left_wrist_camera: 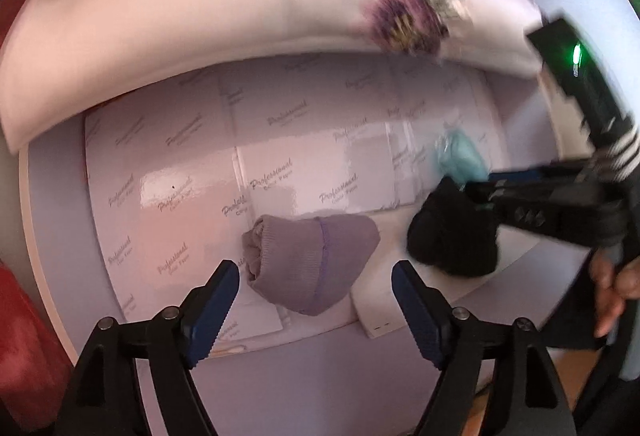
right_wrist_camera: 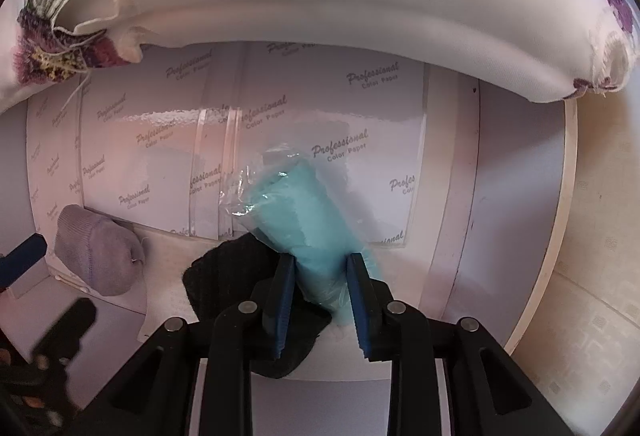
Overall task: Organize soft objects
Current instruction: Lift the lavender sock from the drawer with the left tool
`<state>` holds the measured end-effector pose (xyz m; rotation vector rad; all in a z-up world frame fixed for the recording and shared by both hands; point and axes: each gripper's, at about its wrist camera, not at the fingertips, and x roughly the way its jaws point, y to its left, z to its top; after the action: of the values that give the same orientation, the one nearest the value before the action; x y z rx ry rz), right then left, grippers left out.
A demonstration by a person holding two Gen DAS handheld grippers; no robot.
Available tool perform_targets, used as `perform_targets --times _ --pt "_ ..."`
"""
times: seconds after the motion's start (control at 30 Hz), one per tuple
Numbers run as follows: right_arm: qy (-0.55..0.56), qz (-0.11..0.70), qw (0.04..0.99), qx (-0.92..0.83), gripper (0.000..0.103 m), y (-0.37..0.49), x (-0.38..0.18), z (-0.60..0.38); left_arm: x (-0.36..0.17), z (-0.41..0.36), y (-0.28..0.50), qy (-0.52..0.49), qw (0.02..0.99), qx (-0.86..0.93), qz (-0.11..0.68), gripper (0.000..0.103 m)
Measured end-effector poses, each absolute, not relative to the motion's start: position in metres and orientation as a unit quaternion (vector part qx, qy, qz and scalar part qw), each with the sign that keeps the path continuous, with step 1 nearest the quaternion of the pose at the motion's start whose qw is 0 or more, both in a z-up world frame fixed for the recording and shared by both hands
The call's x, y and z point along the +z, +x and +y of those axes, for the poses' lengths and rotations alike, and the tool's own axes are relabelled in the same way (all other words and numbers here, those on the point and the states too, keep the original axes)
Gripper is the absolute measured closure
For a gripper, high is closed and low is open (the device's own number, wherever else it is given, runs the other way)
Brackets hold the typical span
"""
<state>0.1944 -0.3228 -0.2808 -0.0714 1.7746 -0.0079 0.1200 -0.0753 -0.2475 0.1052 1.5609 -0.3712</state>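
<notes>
A rolled mauve sock (left_wrist_camera: 312,264) lies on the white paper-covered table (left_wrist_camera: 192,172), directly below my left gripper (left_wrist_camera: 316,276), whose blue pads stand wide apart and clear of it. My right gripper (right_wrist_camera: 320,268) is shut on a turquoise cloth in clear plastic wrap (right_wrist_camera: 304,220), its pads pressing both sides. A black knitted piece (right_wrist_camera: 228,276) lies just under and left of that gripper. In the left wrist view the black piece (left_wrist_camera: 456,236) and the turquoise bundle (left_wrist_camera: 460,156) sit at the right under the right gripper's body. The mauve sock (right_wrist_camera: 96,252) also shows at the left in the right wrist view.
A white cushion with a purple flower print (left_wrist_camera: 224,16) runs along the back of the table. A person's hand (left_wrist_camera: 612,292) holds the right tool. A red object (left_wrist_camera: 24,352) stands at the far left. The table's pale rim (right_wrist_camera: 560,220) curves at the right, with patterned floor beyond.
</notes>
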Motion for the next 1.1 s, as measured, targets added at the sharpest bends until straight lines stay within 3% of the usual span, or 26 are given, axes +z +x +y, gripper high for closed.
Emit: perform_targets --times 0.27,0.33,0.4,0.57,0.8,0.9,0.97,1.1 --pt "-0.032 0.775 0.632 -0.004 0.074 0.193 -0.266 -0.325 -0.275 -0.077 0.127 0.048 0.666 -0.138 0.732 0.026" --pt "-0.032 0.773 0.634 -0.006 0.073 0.193 -0.266 -0.325 -0.28 -0.077 0.128 0.048 0.662 -0.135 0.735 0.039" --pt "-0.032 0.772 0.635 -0.006 0.072 0.193 -0.265 -0.325 -0.279 -0.075 0.128 0.045 0.664 -0.134 0.734 0.042" --pt "-0.035 0.77 0.637 -0.007 0.072 0.191 -0.264 -0.324 -0.27 -0.074 0.122 0.061 0.68 -0.146 0.716 0.063" --pt "-0.033 0.77 0.637 -0.006 0.072 0.189 -0.262 -0.324 -0.265 -0.065 0.125 0.049 0.684 -0.132 0.716 0.057" --pt "-0.03 0.77 0.637 -0.005 0.072 0.189 -0.261 -0.325 -0.269 -0.062 0.13 0.03 0.68 -0.132 0.721 0.048" --pt "-0.029 0.77 0.637 -0.005 0.072 0.189 -0.262 -0.326 -0.272 -0.065 0.13 0.023 0.676 -0.138 0.723 0.036" --pt "-0.027 0.77 0.638 -0.007 0.071 0.19 -0.263 -0.328 -0.279 -0.072 0.132 0.027 0.673 -0.135 0.727 0.035"
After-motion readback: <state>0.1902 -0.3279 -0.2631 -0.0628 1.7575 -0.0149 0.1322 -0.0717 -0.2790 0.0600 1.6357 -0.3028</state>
